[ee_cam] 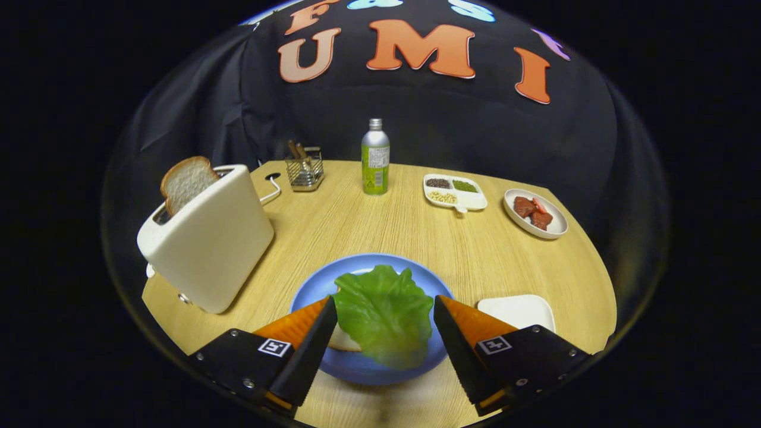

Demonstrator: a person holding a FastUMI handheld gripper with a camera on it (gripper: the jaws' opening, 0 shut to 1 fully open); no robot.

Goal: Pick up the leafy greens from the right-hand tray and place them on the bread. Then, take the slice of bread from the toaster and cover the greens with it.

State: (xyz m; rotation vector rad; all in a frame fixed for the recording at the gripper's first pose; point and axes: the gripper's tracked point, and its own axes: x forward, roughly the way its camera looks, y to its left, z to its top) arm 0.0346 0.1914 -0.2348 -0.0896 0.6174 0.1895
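Greens on the plate, toast in the toaster

Lettuce [385, 315] lies over bread [343, 342]; another slice [187, 181] pokes up from the toaster [208, 241].

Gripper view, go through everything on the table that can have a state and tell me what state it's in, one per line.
gripper: open, fingers either side of the lettuce leaf.
lettuce leaf: lying on the bread.
bread: on the blue plate, mostly covered.
toaster: holds a bread slice sticking up.
bottle: upright, capped.
white tray: bare.
divided dish: filled with grains.
round plate: holds meat pieces.
wire holder: upright.

bread [343, 341] mostly hidden under leafy greens [383, 314]
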